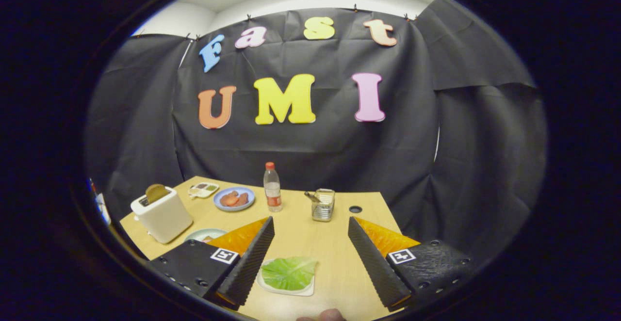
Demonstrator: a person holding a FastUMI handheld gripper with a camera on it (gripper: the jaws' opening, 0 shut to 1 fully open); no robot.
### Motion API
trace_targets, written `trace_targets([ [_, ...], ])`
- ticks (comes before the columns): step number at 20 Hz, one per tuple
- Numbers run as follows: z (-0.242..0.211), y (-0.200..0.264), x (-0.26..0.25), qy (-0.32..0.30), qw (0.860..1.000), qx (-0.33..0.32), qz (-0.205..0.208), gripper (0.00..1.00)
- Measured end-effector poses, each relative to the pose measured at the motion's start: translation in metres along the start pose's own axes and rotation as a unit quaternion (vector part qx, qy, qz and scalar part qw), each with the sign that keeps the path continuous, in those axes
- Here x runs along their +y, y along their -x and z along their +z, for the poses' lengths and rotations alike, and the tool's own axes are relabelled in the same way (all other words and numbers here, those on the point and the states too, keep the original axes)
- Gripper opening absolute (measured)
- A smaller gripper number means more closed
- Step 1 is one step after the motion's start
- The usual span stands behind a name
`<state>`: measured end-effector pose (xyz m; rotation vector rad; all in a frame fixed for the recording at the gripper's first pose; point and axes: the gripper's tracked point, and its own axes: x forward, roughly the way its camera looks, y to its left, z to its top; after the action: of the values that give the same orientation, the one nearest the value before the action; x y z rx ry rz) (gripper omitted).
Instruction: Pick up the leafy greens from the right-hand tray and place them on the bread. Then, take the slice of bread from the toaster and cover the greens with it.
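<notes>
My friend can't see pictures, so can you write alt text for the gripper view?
An open gripper hovers over a wooden table, a leafy green on a white tray between its fingers. Beyond: toaster holding bread, bottle.

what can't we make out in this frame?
- Plate beside the toaster: mostly behind a gripper finger; contents unclear.
- Bread in the toaster: top edge showing, rest inside the slot.
- Small tray at the back: contents too small.
- Tray under the leafy greens: leaf covers it.
- Gripper: open, holding nothing.
</notes>
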<state>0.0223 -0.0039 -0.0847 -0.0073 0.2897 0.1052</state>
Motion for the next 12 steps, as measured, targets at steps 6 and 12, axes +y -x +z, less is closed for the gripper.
trace_targets([
  [6,-0.059,-0.038,-0.012,0.020,0.998,0.061,0.028,0.95],
  [12,-0.117,-0.087,-0.008,-0.005,0.989,0.131,0.074,0.95],
])
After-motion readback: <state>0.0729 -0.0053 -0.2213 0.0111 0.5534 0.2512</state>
